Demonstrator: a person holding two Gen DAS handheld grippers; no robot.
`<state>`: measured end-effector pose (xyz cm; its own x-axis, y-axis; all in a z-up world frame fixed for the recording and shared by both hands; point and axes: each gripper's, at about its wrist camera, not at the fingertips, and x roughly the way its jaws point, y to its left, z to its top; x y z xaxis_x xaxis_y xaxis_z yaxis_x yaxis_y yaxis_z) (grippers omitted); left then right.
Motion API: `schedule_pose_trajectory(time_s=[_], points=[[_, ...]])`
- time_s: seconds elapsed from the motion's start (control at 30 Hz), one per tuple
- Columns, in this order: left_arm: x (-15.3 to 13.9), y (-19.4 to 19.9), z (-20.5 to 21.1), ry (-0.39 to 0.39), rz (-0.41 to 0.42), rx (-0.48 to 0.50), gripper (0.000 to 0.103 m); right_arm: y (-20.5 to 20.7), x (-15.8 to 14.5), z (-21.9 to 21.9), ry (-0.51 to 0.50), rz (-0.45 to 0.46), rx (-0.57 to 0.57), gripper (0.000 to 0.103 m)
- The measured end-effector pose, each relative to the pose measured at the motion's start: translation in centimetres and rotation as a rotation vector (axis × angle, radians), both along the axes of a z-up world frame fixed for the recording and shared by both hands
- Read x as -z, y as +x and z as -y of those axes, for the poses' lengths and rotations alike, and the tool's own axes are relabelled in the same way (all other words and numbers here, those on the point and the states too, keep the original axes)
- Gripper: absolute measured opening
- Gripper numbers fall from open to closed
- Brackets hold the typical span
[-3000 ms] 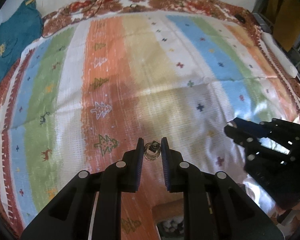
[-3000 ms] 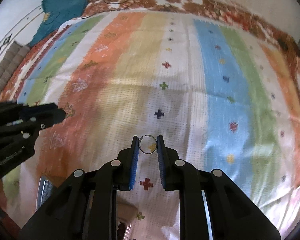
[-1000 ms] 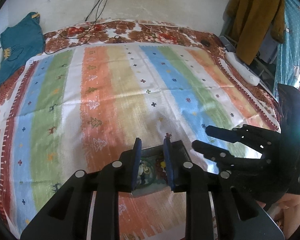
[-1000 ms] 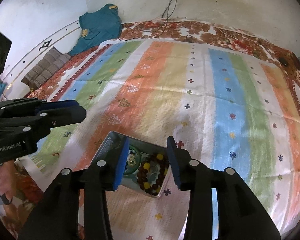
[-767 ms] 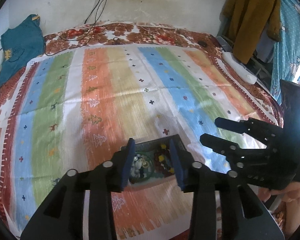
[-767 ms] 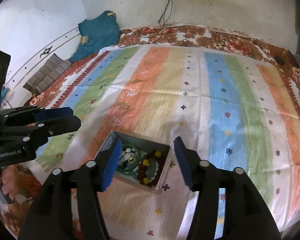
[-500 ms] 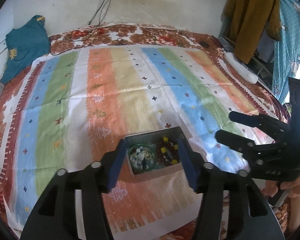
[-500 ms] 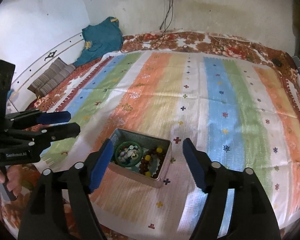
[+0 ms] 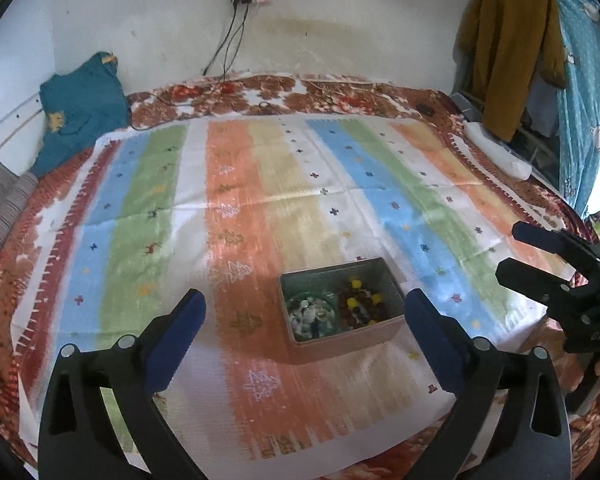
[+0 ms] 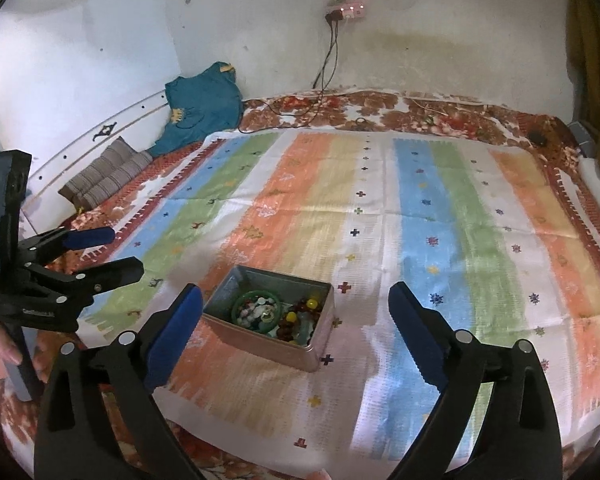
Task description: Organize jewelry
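A grey metal jewelry box (image 9: 380, 337) sits on the striped cloth (image 9: 236, 208) near its front edge. It holds a green bangle (image 9: 312, 316) with pale pieces inside and a brown-and-yellow bead string (image 9: 358, 306). The box also shows in the right wrist view (image 10: 260, 344) with the bangle (image 10: 257, 310) and beads (image 10: 300, 318). My left gripper (image 9: 304, 320) is wide open and empty, raised above and in front of the box. My right gripper (image 10: 294, 312) is wide open and empty, also raised back from the box. Each gripper shows in the other's view, at the right (image 9: 540, 264) and at the left (image 10: 84, 256).
The cloth covers a bed with a floral sheet (image 9: 300, 96). A teal garment (image 9: 80, 112) and a striped cushion (image 10: 104, 172) lie at the far left. Cables hang from a wall socket (image 10: 346, 10). Clothes (image 9: 508, 48) hang at the right.
Both grippers have let go of small jewelry pieces, opened wide and pulled up and back from the cloth. The box with the jewelry has come into view between the fingers.
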<state>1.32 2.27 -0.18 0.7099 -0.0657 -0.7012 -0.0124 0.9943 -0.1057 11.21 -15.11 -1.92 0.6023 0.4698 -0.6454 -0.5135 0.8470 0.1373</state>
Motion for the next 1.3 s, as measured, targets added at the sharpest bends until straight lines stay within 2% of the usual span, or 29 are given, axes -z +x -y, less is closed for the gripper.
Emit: schedule_pose_trajectory(time_s=[0.27, 0.5, 0.9, 1.3], points=[[-0.4, -0.9, 0.7, 0.032, 0.031, 0.014, 0.097, -0.7, -0.1, -0.1, -0.011, 0.022, -0.011, 0.096], [-0.7, -1.9, 1.9, 0.109, 0.078, 0.016, 0.098, -1.5, -0.5, 0.2, -0.005, 0.058, -0.004, 0.098], [-1.2, -2.5, 2.1, 0.092, 0.115, 0.025, 0.098, -1.6, -0.5, 0.4, 0.011, 0.053, -0.009, 0.098], [-1.2, -2.5, 2.3, 0.098, 0.119, 0.025, 0.098, -1.8, -0.5, 0.4, 0.016, 0.062, -0.009, 0.098]])
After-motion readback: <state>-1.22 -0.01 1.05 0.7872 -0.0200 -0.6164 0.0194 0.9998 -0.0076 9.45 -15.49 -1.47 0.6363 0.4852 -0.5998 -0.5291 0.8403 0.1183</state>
